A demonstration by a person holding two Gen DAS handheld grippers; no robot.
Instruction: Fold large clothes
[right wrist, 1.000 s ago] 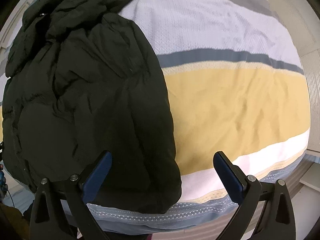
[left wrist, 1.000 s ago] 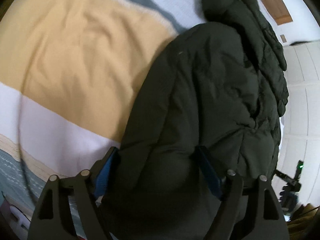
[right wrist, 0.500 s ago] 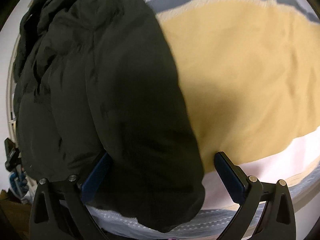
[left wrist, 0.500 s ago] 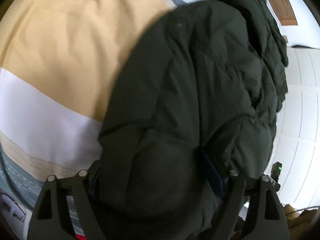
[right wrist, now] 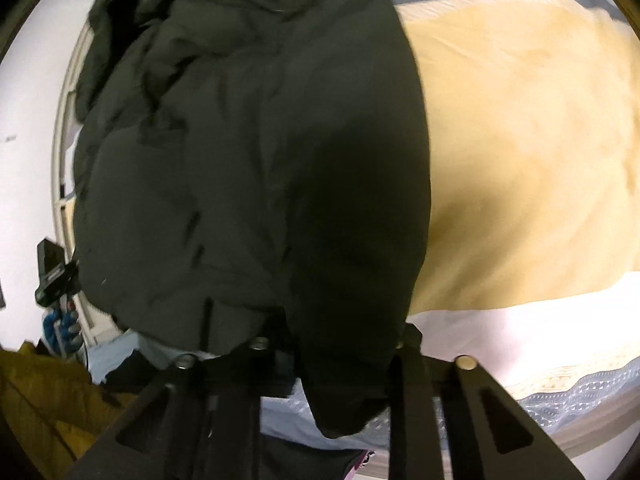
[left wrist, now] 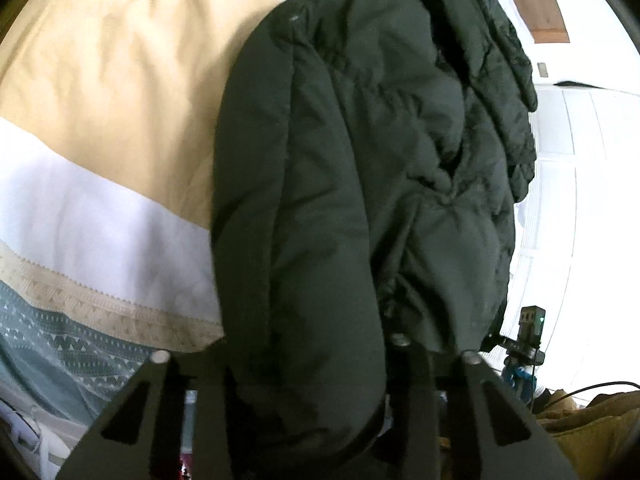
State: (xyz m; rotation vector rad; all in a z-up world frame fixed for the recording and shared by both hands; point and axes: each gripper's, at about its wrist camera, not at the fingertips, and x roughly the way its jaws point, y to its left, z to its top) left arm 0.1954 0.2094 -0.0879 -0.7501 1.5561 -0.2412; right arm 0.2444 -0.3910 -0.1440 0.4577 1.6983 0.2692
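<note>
A dark green padded jacket (left wrist: pixel 360 160) lies bunched lengthwise on a bed with a yellow, white and grey striped cover (left wrist: pixel 100 100). Its near hem hangs over the bed's front edge. My left gripper (left wrist: pixel 308 344) is closing on a thick fold of that hem, which bulges between its fingers and hides the pads. In the right wrist view the same jacket (right wrist: pixel 260 160) fills the left half, beside the yellow band of the cover (right wrist: pixel 520 140). My right gripper (right wrist: pixel 344 340) is closing on the hem's corner, with the cloth pinched between its fingers.
A small black device on a stand (left wrist: pixel 530 332) stands beyond the jacket's far side, also seen as the black device (right wrist: pixel 52 268). A mustard-brown cloth (right wrist: pixel 40 400) lies low beside the bed. White panelled doors (left wrist: pixel 580 160) and a wooden headboard (left wrist: pixel 536 0) lie behind.
Both grippers went from wide open around the hem to pinched on it. The right one dropped and tilted down onto the jacket's corner; the left one slid closer along the hem.
</note>
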